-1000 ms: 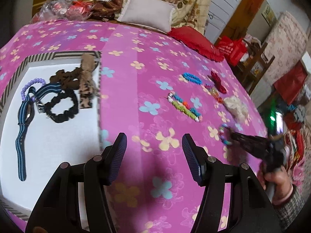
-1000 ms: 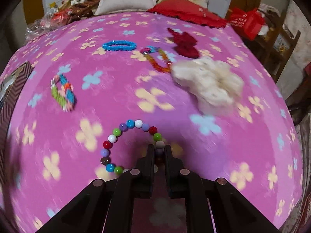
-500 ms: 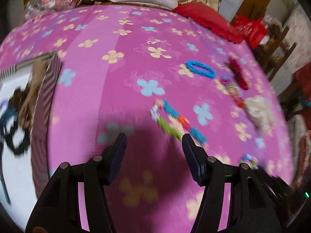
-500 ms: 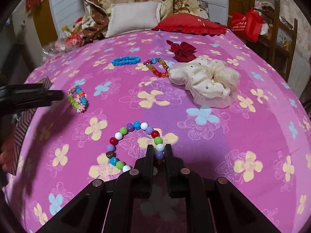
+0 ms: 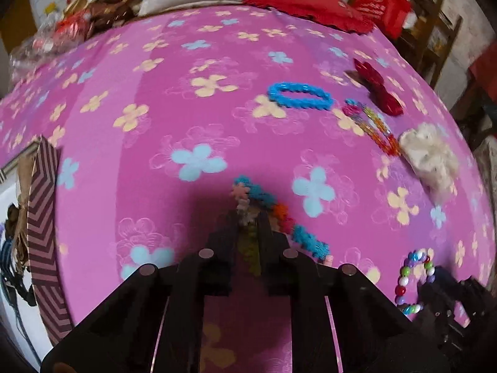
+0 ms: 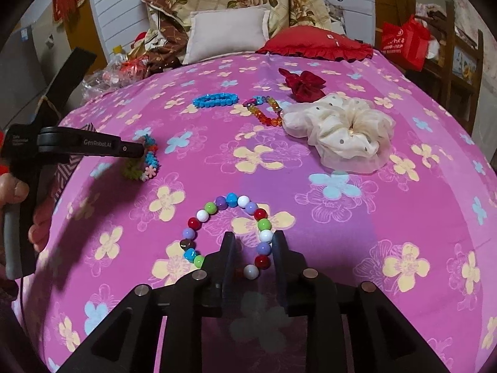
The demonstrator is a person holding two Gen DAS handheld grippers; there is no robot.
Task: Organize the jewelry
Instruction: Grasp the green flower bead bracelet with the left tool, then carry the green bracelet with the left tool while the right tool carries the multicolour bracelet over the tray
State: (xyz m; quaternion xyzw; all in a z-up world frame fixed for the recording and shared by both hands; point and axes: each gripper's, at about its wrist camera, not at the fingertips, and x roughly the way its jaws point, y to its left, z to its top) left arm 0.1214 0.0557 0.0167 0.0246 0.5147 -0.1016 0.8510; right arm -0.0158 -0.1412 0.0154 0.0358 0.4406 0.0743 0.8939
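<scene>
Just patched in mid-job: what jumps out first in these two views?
The pink flowered bedspread fills both views, strewn with jewelry. The left hand-held gripper is shut on a fuzzy bracelet at near left. The right hand-held gripper has just been opening, its fingers straddling a bead bracelet.

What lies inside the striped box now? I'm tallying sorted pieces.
Only a sliver of the striped box shows: brown scrunchies and a blue strap. The rest lies outside the frame.

You have open bedspread (image 6: 341,227) between the two hand-held grippers; the cream scrunchie (image 6: 341,136) blocks the right side, the striped box wall (image 5: 43,242) the left, and pillows (image 6: 228,32) close the far edge.
</scene>
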